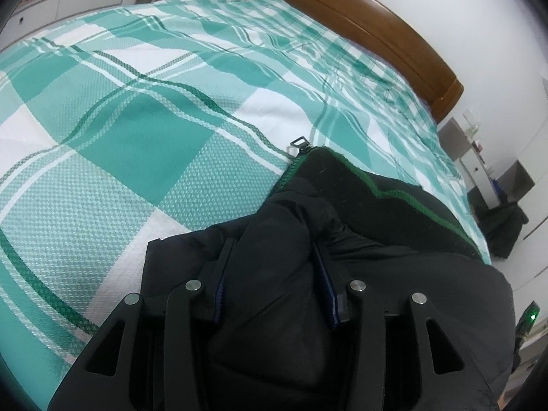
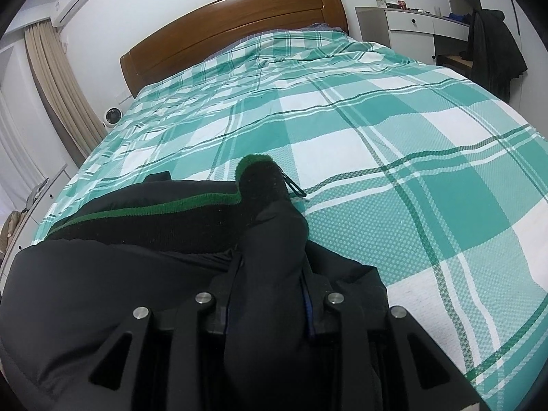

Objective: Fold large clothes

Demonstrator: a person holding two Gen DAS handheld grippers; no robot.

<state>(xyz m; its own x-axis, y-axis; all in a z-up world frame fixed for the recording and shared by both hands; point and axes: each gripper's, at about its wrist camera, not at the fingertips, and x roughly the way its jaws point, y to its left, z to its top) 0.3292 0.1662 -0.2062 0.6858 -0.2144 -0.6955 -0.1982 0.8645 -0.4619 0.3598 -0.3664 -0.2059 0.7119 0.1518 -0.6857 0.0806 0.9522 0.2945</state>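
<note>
A black padded jacket [image 1: 394,274] with a green-edged knit collar [image 1: 346,185] lies on the near part of the bed. Its zip pull [image 1: 297,142] rests on the cover. My left gripper [image 1: 272,267] has a thick bulge of the jacket filling the gap between its fingers [image 1: 221,291] and touching both pads. In the right wrist view the same jacket [image 2: 102,291] spreads to the left, its collar [image 2: 263,178] standing up ahead. My right gripper [image 2: 270,274] pinches a narrow upright fold of jacket cloth between its fingers [image 2: 308,308].
The bed cover [image 1: 137,120] is a teal and white check and runs to a brown wooden headboard [image 2: 233,24]. A small white fan [image 2: 111,116] and curtains [image 2: 61,96] stand at one side. A white desk [image 2: 421,22] with dark clothes [image 2: 493,51] hung beside it stands at the other.
</note>
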